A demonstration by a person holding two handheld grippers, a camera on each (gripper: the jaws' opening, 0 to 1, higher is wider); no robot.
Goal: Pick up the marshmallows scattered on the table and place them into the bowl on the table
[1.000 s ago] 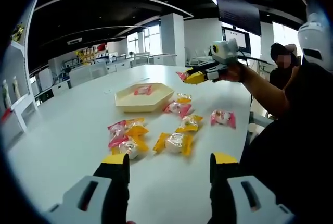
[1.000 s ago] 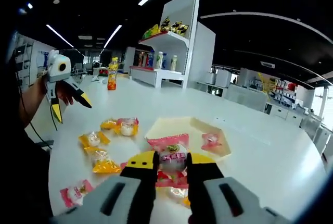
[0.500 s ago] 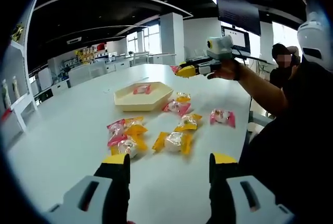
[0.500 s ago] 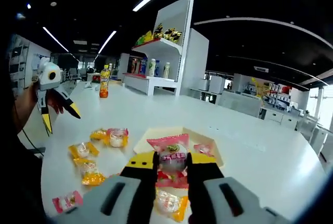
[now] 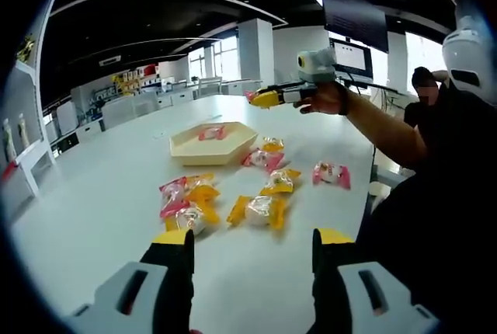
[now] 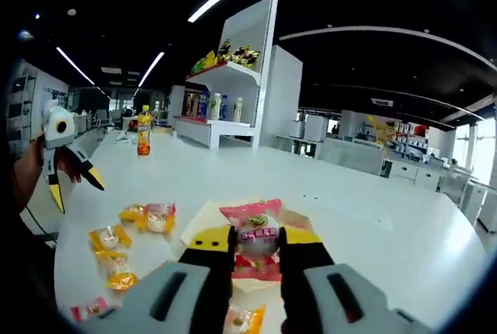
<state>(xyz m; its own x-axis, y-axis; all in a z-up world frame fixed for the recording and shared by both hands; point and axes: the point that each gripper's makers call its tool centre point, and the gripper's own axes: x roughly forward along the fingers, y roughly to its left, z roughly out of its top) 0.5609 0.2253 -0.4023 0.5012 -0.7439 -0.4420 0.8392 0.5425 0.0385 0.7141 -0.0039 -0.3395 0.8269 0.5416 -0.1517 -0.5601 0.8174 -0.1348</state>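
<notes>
Pink marshmallow packet (image 6: pixel 257 242), seemingly upright, long axis vertical

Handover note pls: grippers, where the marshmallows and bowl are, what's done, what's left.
Right gripper: shut on a pink marshmallow packet, held in the air near the bowl.
Left gripper: open, holding nothing, low over the white table.
Done: one pink packet lies in the bowl.
Left: release the held packet into the bowl, then collect the loose pink and yellow packets on the table in front of the bowl, including a lone pink one off to the side.
</notes>
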